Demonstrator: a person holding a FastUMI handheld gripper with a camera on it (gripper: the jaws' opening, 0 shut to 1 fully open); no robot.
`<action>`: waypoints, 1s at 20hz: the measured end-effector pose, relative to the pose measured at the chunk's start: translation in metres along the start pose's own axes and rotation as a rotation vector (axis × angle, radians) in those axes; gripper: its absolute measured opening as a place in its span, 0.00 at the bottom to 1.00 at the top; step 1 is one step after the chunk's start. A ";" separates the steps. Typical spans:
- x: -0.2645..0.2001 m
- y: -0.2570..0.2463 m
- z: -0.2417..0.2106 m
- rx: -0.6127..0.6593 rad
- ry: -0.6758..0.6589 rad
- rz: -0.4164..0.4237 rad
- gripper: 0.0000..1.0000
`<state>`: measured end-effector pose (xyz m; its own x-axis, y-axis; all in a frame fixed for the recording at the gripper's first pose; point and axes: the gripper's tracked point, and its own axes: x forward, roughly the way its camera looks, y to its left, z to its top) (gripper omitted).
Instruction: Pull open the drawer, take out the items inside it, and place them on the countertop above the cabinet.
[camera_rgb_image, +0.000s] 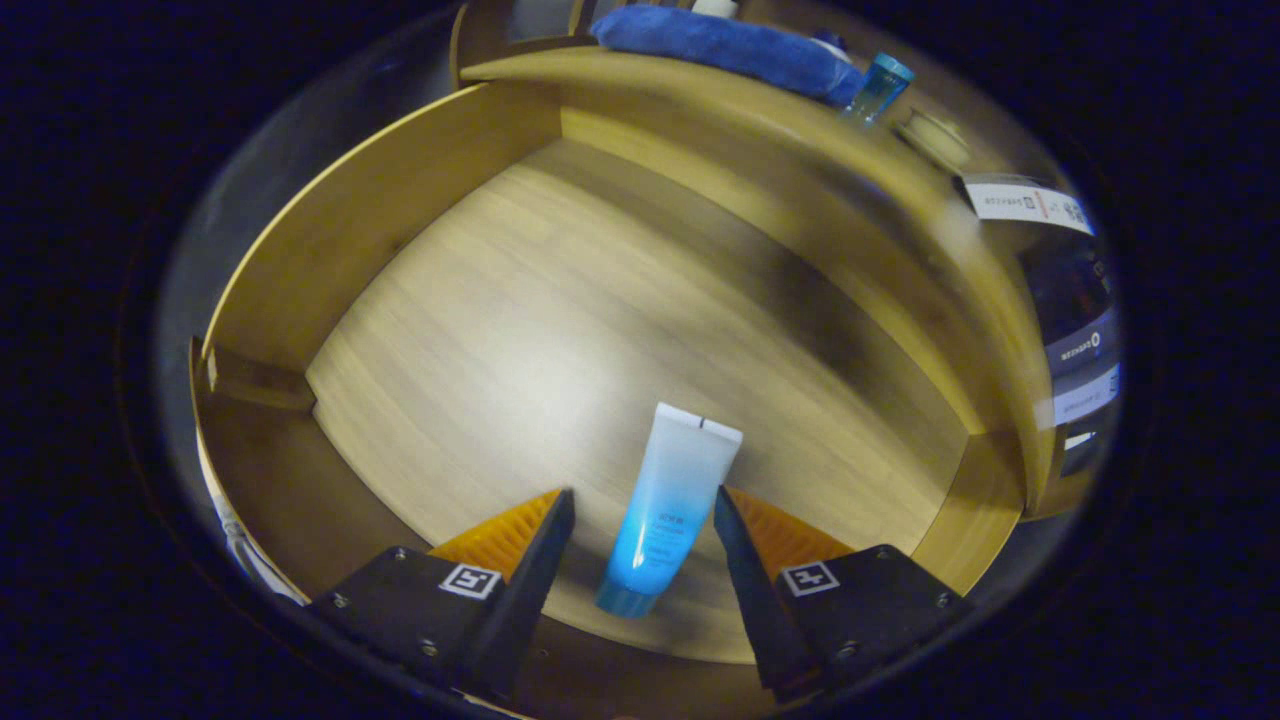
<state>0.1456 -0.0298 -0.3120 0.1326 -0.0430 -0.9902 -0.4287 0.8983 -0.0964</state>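
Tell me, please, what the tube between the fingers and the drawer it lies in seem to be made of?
The tube, lying between the open gripper fingers, untouched: probably soft plastic, frosted white fading to glossy blue, with a flat crimped end. The drawer: wood or wood-look laminate, judging by grain lines along its floor, with a satin sheen.

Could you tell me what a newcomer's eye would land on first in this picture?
First, the blue-and-white tube lying on the floor of the open wooden drawer, between the fingers of the claw, which is open and not touching it. Next, the blue towel and a small blue bottle on the countertop beyond the drawer.
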 end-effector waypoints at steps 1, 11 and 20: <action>0.001 -0.003 -0.001 -0.011 0.018 -0.011 0.87; 0.009 0.003 0.000 0.005 0.050 0.057 0.66; -0.011 0.007 0.018 -0.103 -0.129 -0.040 0.42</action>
<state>0.1572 -0.0148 -0.3001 0.2620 -0.0155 -0.9649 -0.5095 0.8469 -0.1520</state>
